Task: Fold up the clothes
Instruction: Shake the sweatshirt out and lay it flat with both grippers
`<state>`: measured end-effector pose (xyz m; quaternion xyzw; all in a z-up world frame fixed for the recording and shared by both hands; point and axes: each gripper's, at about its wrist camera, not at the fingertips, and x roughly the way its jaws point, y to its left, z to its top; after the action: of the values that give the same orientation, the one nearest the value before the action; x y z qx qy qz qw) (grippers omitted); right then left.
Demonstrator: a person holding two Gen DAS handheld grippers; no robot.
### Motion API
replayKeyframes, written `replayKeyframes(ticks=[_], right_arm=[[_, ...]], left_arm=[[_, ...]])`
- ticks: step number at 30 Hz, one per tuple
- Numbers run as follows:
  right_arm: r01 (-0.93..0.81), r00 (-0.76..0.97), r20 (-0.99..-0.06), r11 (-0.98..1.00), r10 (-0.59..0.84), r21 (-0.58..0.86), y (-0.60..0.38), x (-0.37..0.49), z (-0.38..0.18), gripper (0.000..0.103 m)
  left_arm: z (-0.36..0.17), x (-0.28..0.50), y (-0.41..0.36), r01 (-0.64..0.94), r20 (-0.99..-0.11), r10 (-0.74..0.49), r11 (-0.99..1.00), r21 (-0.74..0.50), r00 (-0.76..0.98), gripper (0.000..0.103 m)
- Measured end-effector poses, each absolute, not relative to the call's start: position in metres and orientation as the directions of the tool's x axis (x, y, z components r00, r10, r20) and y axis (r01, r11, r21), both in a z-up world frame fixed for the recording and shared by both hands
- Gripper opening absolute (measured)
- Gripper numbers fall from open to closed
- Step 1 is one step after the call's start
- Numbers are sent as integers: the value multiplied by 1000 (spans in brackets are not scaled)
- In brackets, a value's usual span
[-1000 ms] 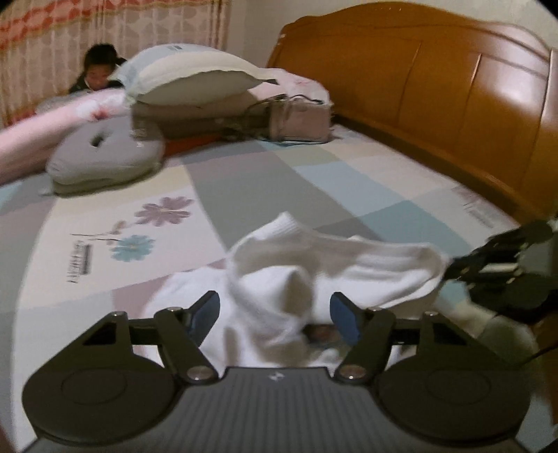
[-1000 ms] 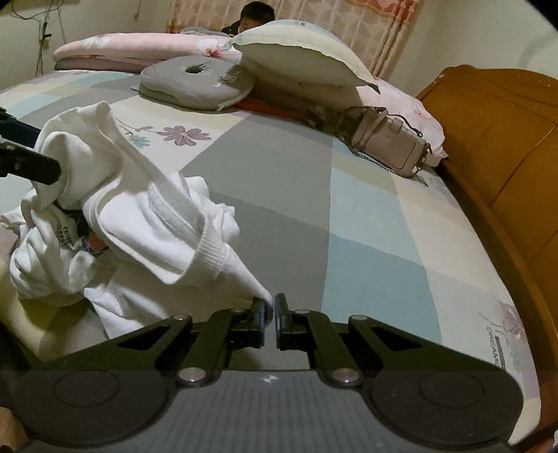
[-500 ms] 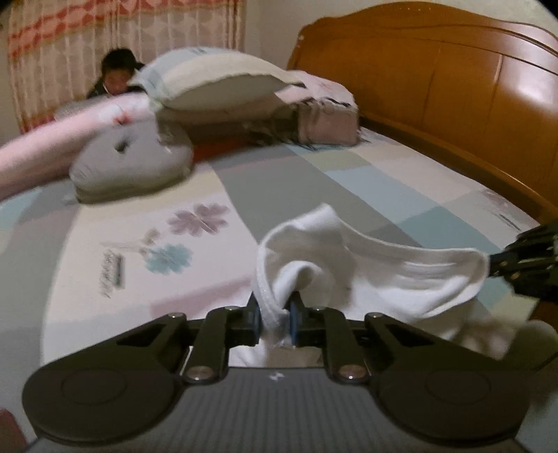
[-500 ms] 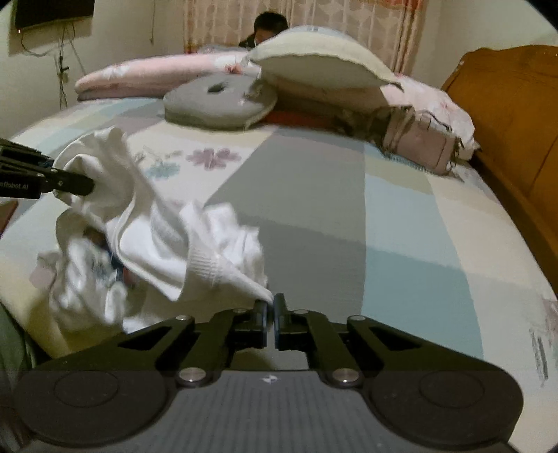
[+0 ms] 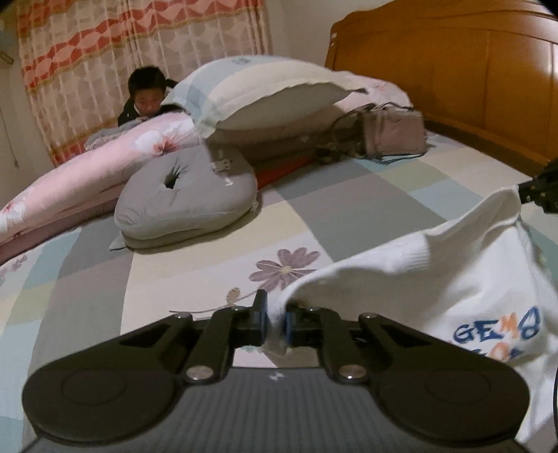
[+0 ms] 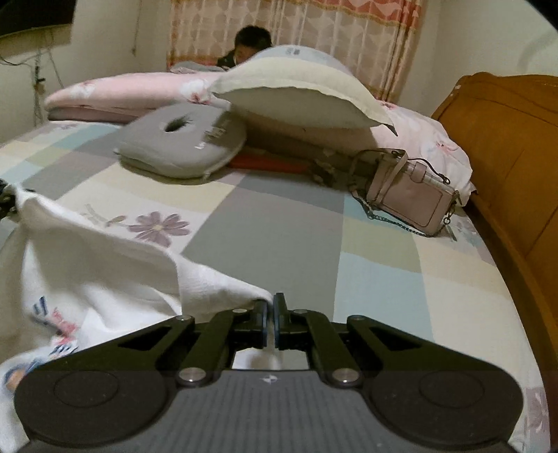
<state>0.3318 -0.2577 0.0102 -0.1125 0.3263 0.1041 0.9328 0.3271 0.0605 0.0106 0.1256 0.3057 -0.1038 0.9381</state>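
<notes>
left gripper [image 5: 275, 315] fingers pinching white garment [image 5: 436, 278] edge; right gripper [image 6: 271, 315] fingers pinching other edge.

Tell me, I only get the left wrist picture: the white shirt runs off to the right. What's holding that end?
Observer: The right tongs, shut on a corner of the white shirt.
Operator: Any print on the shirt from that side?
Observer: Yes, blurred blue and red marks low down, too smeared to read.
Operator: What's on the wall beyond the curtain?
Observer: A dark panel, perhaps a TV, with cables hanging below it.
</notes>
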Motion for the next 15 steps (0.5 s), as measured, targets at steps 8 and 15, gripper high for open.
replayKeyframes(ticks=[8,15], right_arm=[[-219,755,-653,961,59,-166,-239,435,-5,4],[-189,727,-684,975,59,-116,-231,493,-31,5]], left_arm=[[-16,421,60,245,-630,-69,949,197,774,8],[-52,483,63,233,-712,-89,966,107,697,14]])
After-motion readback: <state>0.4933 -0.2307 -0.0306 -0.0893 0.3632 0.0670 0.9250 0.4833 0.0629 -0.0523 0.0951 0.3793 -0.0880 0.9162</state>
